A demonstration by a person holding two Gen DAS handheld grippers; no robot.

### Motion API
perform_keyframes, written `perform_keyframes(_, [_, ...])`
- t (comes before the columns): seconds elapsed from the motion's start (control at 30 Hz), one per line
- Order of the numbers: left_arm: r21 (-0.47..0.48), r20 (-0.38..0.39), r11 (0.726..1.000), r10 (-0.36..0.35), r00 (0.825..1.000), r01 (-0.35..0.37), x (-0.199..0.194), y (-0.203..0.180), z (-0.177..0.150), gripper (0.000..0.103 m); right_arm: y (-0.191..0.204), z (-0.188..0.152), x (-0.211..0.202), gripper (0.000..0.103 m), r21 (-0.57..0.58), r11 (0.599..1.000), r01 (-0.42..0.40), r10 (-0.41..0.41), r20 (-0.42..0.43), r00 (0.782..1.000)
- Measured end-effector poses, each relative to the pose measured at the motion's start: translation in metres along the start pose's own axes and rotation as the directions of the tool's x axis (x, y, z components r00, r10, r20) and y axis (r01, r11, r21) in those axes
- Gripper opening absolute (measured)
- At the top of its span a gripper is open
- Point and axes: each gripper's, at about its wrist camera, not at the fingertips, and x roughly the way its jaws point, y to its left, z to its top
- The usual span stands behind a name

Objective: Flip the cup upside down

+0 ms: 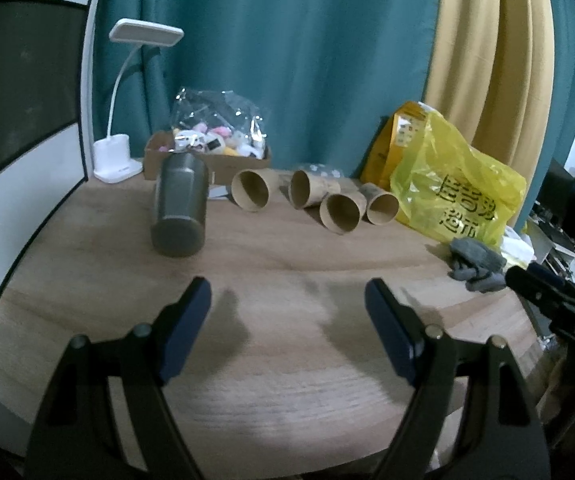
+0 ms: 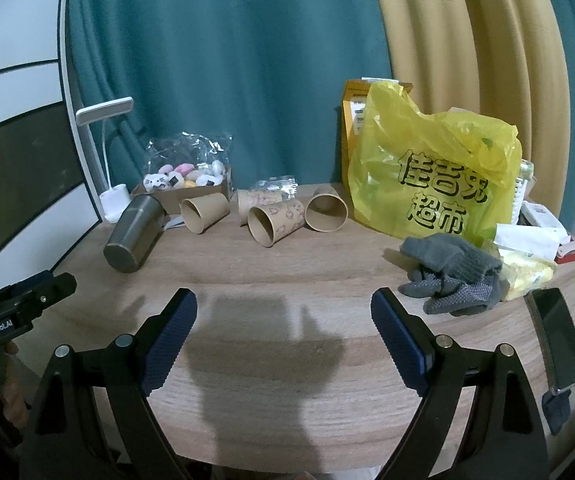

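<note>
Steel tumbler (image 1: 179, 204) lying on its side near the table's (image 1: 287, 264) left rear edge, base toward cameras, left gripper (image 1: 287, 300) spread wide, empty, tumbler ahead-left of it, right gripper (image 2: 283, 312) wide, empty, tumbler far left.

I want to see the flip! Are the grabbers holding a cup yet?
No. The left gripper and right gripper are both open and empty; the grey metal cup lies untouched on its side.

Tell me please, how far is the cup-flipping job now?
Nothing looks done yet. The metal cup lies on its side on the table, and the paper cups behind it lie on their sides too. Nothing is in hand: the left claw and the right claw are both open and empty, short of the cups. Left to do: grip a cup, turn it and set it mouth-down.
</note>
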Motion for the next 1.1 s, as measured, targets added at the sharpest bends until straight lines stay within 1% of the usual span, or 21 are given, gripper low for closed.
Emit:
perform_keyframes(0.3, [0.006,0.007,1.0,0.005,1.0,-0.005,0.002,-0.0006,0.0038,0.081,-0.0013,0.001,0.002,0.091,0.001,1.0,-0.001,0.001,-0.002,1.0])
perform_keyframes(0.77, [0.017,0.003,1.0,-0.008,1.0,0.008,0.0055,-0.0013,0.0071,0.081,-0.0014,0.0047,0.007,0.091,0.001,1.0,0.001,-0.001,-0.004,1.0])
perform_keyframes(1.1, [0.018,0.011,1.0,-0.001,1.0,0.001,0.0049,-0.0015,0.0086,0.081,-0.0014,0.0067,0.0079,0.091,-0.001,1.0,0.0,0.0,-0.003,1.0])
